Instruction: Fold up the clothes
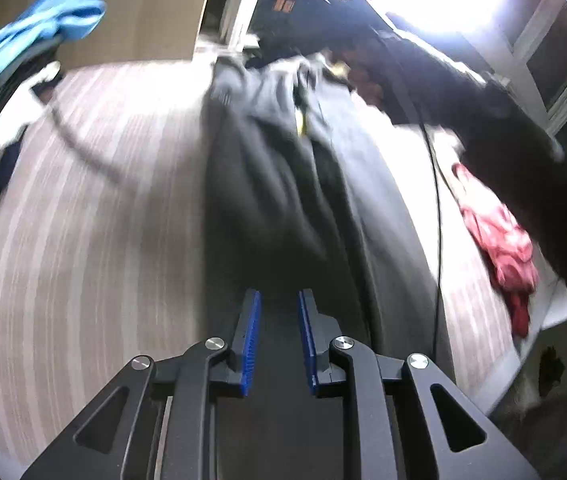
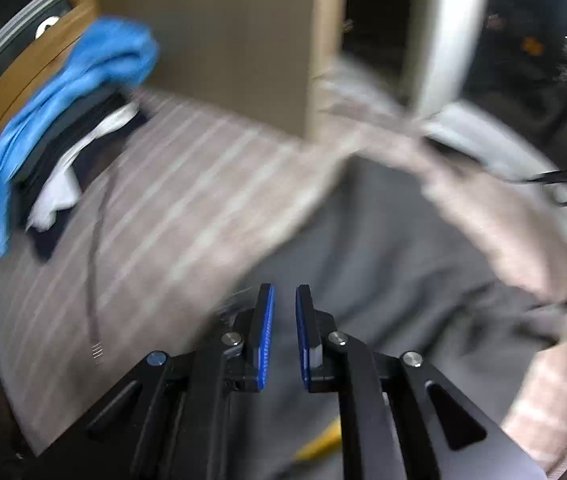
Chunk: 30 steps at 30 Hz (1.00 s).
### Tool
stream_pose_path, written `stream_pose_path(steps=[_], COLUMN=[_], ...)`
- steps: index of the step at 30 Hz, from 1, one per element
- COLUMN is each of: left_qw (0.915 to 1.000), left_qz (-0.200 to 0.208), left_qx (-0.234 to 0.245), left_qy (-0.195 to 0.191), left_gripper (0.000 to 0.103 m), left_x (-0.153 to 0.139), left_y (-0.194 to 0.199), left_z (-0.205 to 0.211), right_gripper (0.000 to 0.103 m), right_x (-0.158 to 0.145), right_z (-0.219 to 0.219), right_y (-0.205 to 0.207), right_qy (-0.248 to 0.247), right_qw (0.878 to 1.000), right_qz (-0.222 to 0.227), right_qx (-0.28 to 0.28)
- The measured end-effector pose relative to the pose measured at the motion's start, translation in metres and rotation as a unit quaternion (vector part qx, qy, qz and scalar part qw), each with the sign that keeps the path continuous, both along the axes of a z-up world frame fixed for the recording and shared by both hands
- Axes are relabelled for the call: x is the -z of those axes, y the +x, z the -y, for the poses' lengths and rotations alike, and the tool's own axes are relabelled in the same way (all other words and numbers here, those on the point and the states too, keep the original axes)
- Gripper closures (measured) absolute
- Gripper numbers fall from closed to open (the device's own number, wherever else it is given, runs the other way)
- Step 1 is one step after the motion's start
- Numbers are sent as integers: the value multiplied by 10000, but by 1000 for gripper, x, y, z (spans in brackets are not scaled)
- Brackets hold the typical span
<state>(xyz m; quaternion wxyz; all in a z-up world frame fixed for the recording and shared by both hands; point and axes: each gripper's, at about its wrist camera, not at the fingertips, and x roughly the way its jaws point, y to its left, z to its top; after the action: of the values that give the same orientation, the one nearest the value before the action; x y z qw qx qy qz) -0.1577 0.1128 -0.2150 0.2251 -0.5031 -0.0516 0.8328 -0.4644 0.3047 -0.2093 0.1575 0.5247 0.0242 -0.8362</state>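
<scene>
We are holding left gripper (image 1: 279, 340) and right gripper (image 2: 284, 336) slightly parted, gripping nothing; grey garment (image 1: 283, 184) stretching toward 12 o'clock beneath both.

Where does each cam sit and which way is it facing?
Left wrist: on the left gripper, looking along its parted jaws down the dark grey garment on the striped bedcover; a dark sleeve reaches in at right, red cloth beneath it.
Right wrist: on the right gripper, jaws slightly apart, over the same garment, facing the wooden panel.
Shared: grey garment, bedcover, blue-topped clothes stack.
</scene>
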Motion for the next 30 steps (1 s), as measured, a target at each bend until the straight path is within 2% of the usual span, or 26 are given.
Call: stream_pose_path(steps=[3,7,8,10,12,15,17,20,22,24,26,30], left_qw=[9997,9993,9995,9998,10000,9998,9999,9997,9997,9999,9997,9992], left_qz=[-219,-206,-166,-85,-4,117,52,2,55,-44,-207,-395], left_qx=[93,191,148,62,-23,-151,-83,-22,-77,-108,-85,9], left_qy=[11,261,228,162,96,-3,-117,-262,-244,-100,-53,-99], left_gripper=[84,84,81,89,89,89,89,89,89,88,82,81], left_x=[-3,19,22,28,34,43,42,39,33,18,0,-25], left_y=[-44,-111,-113,-118,-123,-131,-128,-124,-122,-115,-97,-64], left_z=[-13,-38,-35,-28,-22,-12,-14,-16,-11,-2,9,26], right_gripper=[92,92,93,103,102,102,102,102,102,101,101,101], right_x=[5,31,34,36,33,19,17,40,35,20,2,7], right_z=[-19,-13,-11,-14,-19,-22,-20,-9,-10,-16,-16,14], right_y=[-6,-14,-17,-25,-32,-35,-39,-56,-56,-45,-18,34], right_qy=[82,460,689,1058,1274,791,579,850,1042,656,90,-206], right_qw=[9999,9983,9969,9941,9917,9961,9971,9952,9936,9968,9978,9894], right_qz=[72,253,188,31,-134,-325,-375,-222,-357,-382,-343,5], right_qx=[126,-254,-316,-230,-87,-215,-328,-421,-262,-258,-551,-1435])
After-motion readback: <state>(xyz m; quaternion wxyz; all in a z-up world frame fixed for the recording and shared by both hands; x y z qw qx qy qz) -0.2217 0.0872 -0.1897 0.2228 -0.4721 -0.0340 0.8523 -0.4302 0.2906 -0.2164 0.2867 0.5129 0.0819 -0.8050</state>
